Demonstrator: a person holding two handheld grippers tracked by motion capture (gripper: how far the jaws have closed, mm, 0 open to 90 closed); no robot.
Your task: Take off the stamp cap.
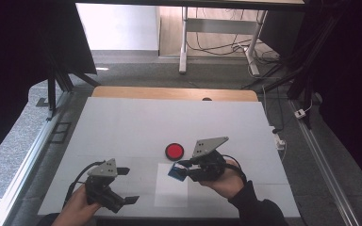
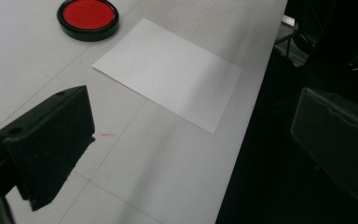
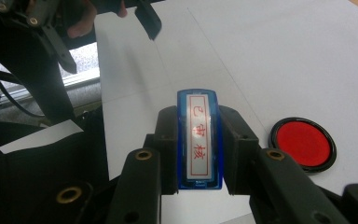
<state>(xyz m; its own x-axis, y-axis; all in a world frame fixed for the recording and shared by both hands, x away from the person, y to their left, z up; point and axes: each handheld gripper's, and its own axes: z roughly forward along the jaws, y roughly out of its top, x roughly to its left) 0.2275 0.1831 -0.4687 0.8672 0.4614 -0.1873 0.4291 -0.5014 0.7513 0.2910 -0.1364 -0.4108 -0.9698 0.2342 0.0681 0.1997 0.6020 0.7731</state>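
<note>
A blue stamp [image 1: 176, 172] with a white label of red characters [image 3: 199, 140] sits clamped between the jaws of my right gripper [image 1: 183, 170], which is shut on it [image 3: 199, 154]. It hangs over the near-left corner of a white paper sheet [image 1: 171, 190] on the table. A round red ink pad [image 1: 174, 151] in a black rim lies just beyond the sheet, and to the right of the stamp [image 3: 304, 143]. My left gripper [image 1: 128, 186] stands open near the table's front left, nothing between its jaws [image 2: 191, 140]. The sheet [image 2: 168, 72] and pad [image 2: 87, 16] lie ahead of it.
The white table top [image 1: 136, 127] ends in a wooden strip [image 1: 169, 92] at the far side. Metal rails [image 1: 320, 155] run along both sides. Desk legs and cables [image 1: 217, 47] stand on the floor beyond. The table's front edge [image 2: 242, 154] drops off beside the left gripper.
</note>
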